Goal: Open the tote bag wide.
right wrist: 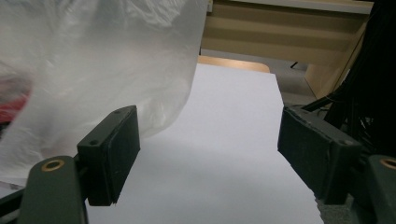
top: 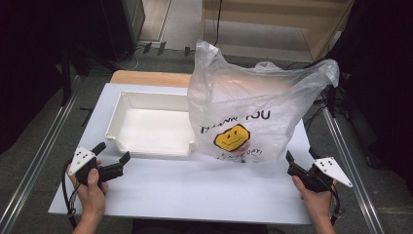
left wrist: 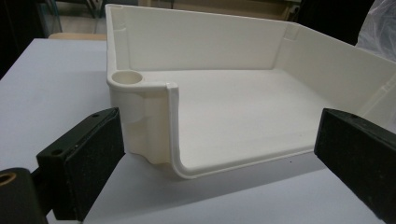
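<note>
Both jaws wide open and empty, left hand-held gripper near the stiff, light tray on the table, right hand-held gripper beside the floppy, slippery bag, so I'd pinch a handle loop.

Left hand-held gripper: black jaws, grey three-cornered plate with dark dots, black cable.
Right hand-held gripper: same build.
Forearms: bare, no sleeves.
</note>
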### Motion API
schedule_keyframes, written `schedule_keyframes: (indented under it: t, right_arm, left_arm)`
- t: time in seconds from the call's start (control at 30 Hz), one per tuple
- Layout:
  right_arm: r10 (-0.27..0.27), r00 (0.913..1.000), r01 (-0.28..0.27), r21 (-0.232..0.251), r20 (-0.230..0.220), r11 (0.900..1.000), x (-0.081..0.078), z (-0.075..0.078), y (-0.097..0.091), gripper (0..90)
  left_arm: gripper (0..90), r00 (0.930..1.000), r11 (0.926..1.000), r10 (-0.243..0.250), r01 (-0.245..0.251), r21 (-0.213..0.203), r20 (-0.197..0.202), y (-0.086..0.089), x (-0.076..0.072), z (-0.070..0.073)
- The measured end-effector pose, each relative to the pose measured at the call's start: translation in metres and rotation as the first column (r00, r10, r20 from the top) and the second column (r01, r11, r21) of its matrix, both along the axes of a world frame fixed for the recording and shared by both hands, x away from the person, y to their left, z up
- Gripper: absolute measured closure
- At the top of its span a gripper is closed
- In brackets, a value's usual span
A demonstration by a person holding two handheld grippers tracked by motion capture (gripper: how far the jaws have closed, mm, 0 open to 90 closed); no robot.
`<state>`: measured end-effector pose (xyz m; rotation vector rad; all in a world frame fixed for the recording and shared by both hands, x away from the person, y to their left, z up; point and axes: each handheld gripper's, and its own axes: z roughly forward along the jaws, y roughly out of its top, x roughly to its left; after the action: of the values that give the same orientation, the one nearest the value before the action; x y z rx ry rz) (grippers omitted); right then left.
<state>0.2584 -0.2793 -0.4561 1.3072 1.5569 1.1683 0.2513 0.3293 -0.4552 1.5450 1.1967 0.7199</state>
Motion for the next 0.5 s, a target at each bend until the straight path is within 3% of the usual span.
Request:
schedule_keyframes:
  t: [0.17,0.3,0.5]
  right_arm:
    - [0.016,0.9995,-0.017,0.026,0.028,0.9995,-0.007,0.014,0.003,20.8]
    - [0.041,0.9985,-0.043,0.054,0.037,0.9976,-0.010,0.024,0.005,20.5]
    - [0.080,0.9964,-0.083,0.108,0.026,0.9907,-0.009,0.040,0.019,20.1]
  left_arm:
    - [1.8,0.9999,1.0000,0.008,-0.008,0.006,0.012,-0.001,-0.003,0.002]
    - [1.7,0.9997,0.9994,0.010,-0.009,-0.032,0.023,-0.001,-0.005,0.008]
    - [1.8,0.9996,1.0000,-0.005,0.005,0.003,0.028,-0.017,-0.005,0.023]
